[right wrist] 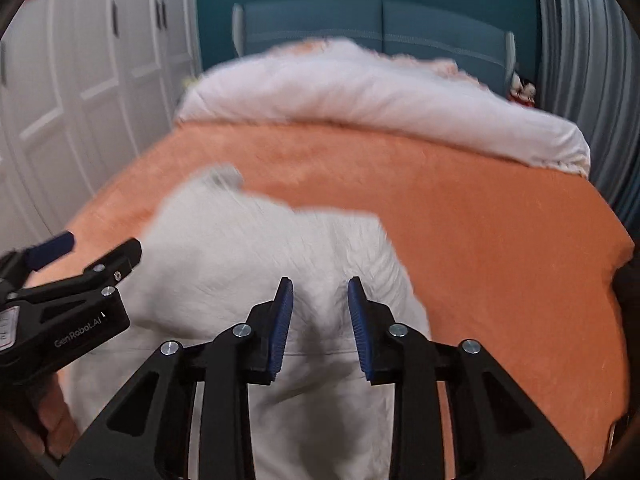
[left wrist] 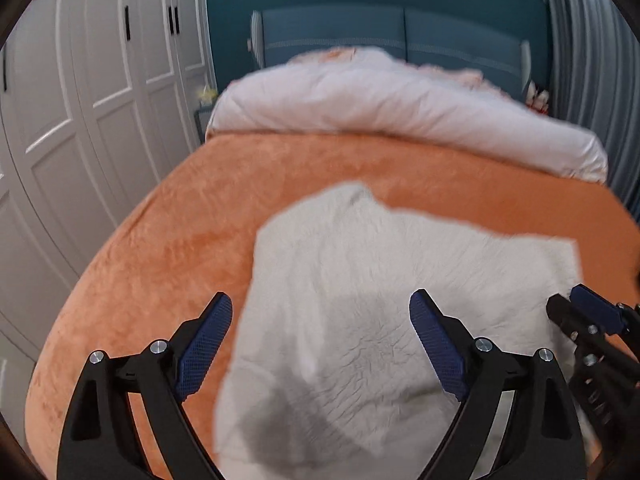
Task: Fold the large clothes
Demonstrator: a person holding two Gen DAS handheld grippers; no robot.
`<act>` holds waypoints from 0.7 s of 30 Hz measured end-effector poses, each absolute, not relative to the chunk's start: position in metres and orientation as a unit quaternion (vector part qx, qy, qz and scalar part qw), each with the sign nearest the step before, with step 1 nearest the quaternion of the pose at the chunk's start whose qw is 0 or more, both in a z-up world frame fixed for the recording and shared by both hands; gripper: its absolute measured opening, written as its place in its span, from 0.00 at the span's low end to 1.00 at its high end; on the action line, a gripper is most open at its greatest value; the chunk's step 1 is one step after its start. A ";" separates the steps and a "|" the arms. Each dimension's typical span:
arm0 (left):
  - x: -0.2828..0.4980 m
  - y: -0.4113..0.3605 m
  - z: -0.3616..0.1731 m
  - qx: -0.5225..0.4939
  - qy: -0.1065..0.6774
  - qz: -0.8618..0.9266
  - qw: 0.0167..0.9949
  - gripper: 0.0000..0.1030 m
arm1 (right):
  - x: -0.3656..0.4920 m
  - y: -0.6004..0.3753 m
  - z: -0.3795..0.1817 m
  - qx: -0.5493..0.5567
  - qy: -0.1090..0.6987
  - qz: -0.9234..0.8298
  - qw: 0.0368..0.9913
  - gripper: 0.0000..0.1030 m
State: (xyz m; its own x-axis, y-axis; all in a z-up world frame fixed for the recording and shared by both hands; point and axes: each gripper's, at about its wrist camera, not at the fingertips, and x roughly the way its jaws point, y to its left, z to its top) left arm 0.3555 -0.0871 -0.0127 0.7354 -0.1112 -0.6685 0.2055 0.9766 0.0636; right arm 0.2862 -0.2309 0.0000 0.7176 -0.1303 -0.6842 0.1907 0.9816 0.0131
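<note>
White wardrobe doors (left wrist: pixel 80 92) line one side of the bedroom, with a teal headboard (left wrist: pixel 392 36) at the far end of an orange-covered bed (left wrist: pixel 168 216) and a rolled white duvet (left wrist: pixel 400 108) across its head. On the near part of the bed lies a white garment (left wrist: pixel 360 280), spread in a rumpled sheet. The left claw (left wrist: pixel 320 344) hangs above the garment's near left part with its jaws spread wide and nothing between the pads. The right claw (right wrist: pixel 320 320) sits over the garment's right side, jaws partly drawn together with a clear gap; cloth shows behind the gap, but the pads (right wrist: pixel 282 320) do not pinch it.
</note>
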 end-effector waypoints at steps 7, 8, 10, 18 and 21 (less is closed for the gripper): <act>0.371 -0.087 -0.057 0.036 0.382 -0.093 0.919 0.94 | 0.291 -0.237 -0.050 0.053 0.377 -0.079 0.921 0.26; 0.371 -0.088 -0.061 0.032 0.377 -0.091 0.921 0.95 | 0.293 -0.237 -0.055 0.056 0.374 -0.079 0.923 0.26; 0.370 -0.090 -0.065 0.030 0.367 -0.087 0.925 0.95 | 0.295 -0.237 -0.063 0.059 0.367 -0.082 0.925 0.26; 0.364 -0.105 -0.081 0.059 0.326 -0.066 0.941 0.95 | 0.290 -0.232 -0.079 0.055 0.338 -0.105 0.934 0.26; 0.364 -0.107 -0.084 0.065 0.323 -0.065 0.942 0.95 | 0.293 -0.232 -0.082 0.055 0.335 -0.108 0.934 0.26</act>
